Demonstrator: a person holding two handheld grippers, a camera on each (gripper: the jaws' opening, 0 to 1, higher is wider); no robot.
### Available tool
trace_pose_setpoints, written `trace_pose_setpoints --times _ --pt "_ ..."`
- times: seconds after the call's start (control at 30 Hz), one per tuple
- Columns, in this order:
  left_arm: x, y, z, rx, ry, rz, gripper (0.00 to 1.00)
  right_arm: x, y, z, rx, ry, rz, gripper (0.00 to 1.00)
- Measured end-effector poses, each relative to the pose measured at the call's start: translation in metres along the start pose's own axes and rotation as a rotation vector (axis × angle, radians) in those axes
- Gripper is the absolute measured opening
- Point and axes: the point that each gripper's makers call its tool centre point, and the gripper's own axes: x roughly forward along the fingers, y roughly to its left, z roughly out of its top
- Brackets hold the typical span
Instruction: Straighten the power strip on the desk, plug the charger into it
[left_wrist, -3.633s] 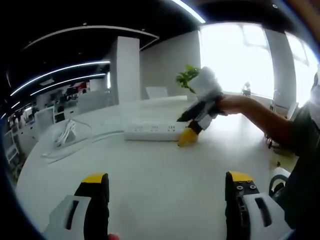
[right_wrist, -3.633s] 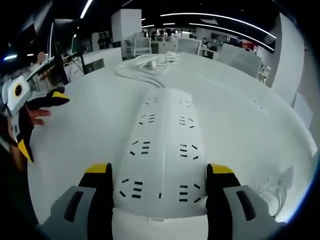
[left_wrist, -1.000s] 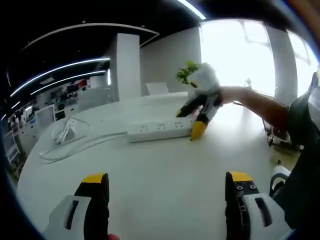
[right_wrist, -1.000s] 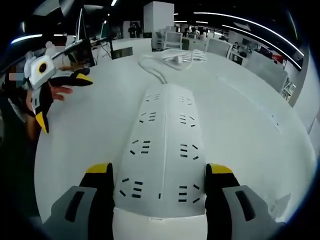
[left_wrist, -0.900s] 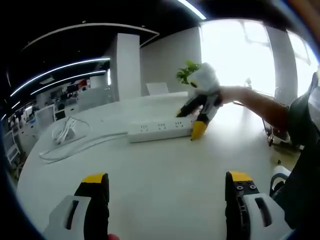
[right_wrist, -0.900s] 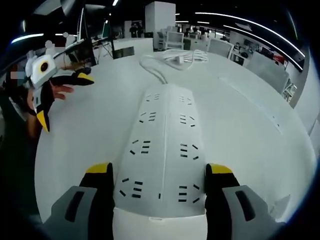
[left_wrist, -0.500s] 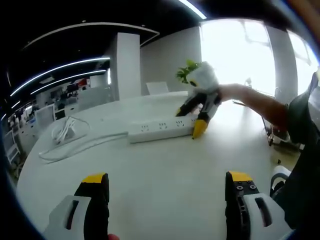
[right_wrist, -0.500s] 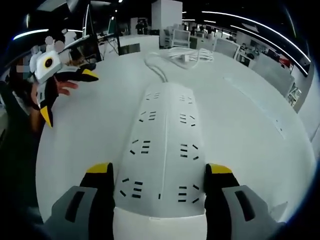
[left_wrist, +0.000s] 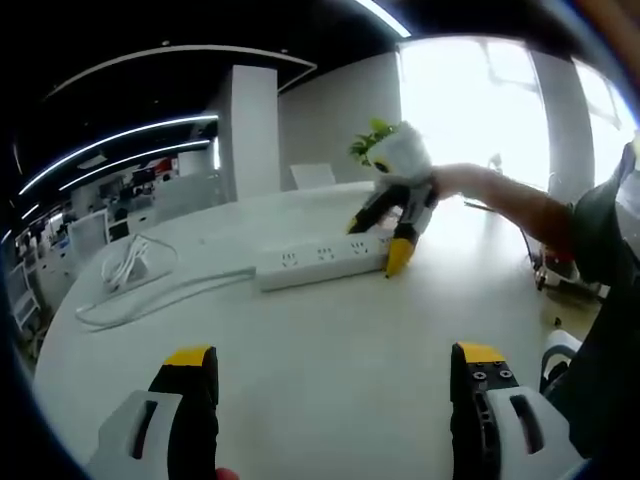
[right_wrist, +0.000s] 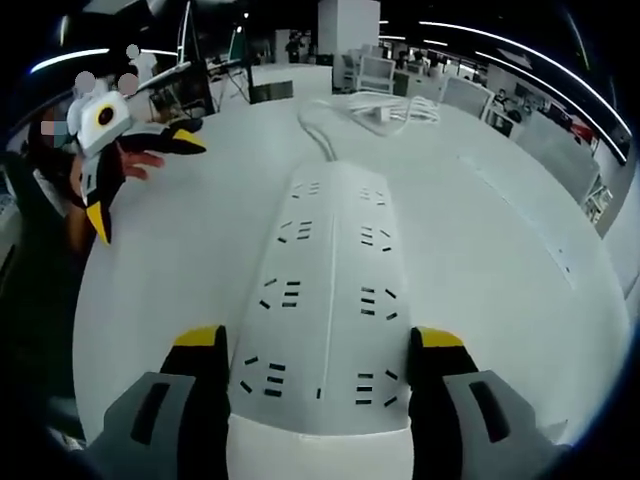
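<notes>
Big white desk (right_wrist: 520, 250) in an open office, with a long white power strip (right_wrist: 327, 300) lying flat on it, two rows of sockets facing up. Right gripper (right_wrist: 318, 385) has its jaws clamped on the strip's near end, strip running straight away toward the coiled cable and charger (right_wrist: 375, 112). Left gripper (left_wrist: 330, 390) hangs wide open over the desk, holding nothing, well short of the strip.

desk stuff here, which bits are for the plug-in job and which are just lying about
For the job:
- power strip, end between the right gripper jaws
- its cable
- charger with coiled cord, far end of the desk
- left gripper, open, holding nothing

Lying about:
- plant
- chair
</notes>
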Motion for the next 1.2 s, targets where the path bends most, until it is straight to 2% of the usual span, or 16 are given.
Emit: trace_pose_setpoints --times 1.2 --pt "0.004 -0.003 0.000 0.006 0.004 0.000 1.00 -0.001 -0.013 -0.006 -0.125 0.054 0.109 0.71"
